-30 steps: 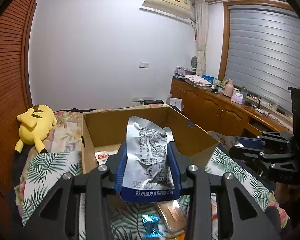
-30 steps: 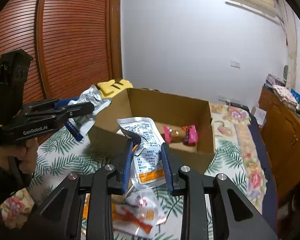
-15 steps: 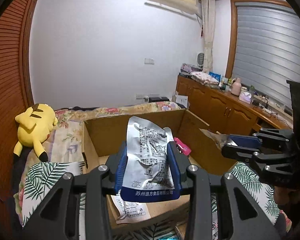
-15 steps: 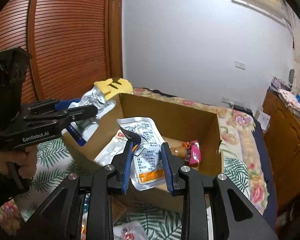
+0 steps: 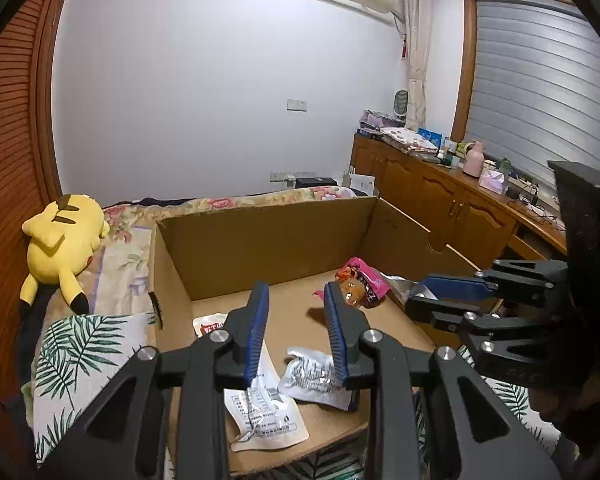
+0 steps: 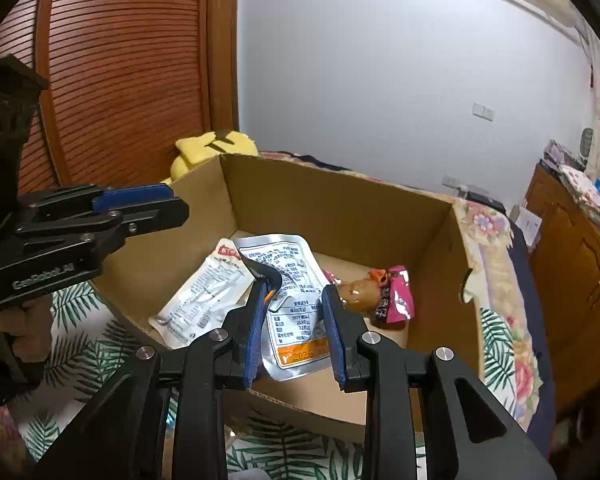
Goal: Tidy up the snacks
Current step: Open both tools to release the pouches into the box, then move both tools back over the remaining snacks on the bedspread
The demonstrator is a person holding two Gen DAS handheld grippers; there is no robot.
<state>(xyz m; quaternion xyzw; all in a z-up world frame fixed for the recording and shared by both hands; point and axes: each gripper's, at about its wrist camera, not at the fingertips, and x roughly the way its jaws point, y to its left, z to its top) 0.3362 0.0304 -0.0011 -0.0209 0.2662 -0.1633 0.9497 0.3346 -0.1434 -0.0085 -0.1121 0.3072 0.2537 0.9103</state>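
1. The left gripper (image 5: 295, 288) holds nothing. Its jaws stand partly apart and have just been closing with nothing between them. A crumpled silver pouch (image 5: 320, 376) lies on the box floor under its right finger, beside a white packet (image 5: 266, 408).
2. The right gripper (image 6: 295, 288) pinches an orange-labelled pouch (image 6: 296, 320) above the near half of the cardboard box (image 6: 340, 216).
3. Released here, that limp pouch may catch the near wall and slide out onto the leaf-print cloth (image 6: 84, 344) (foil also tends to cling to a pad).
4. Both grippers crowd one opening, so a sideways move risks a knock.
5. Farther in, the pink snack (image 6: 392, 296) leaves open floor to aim for.
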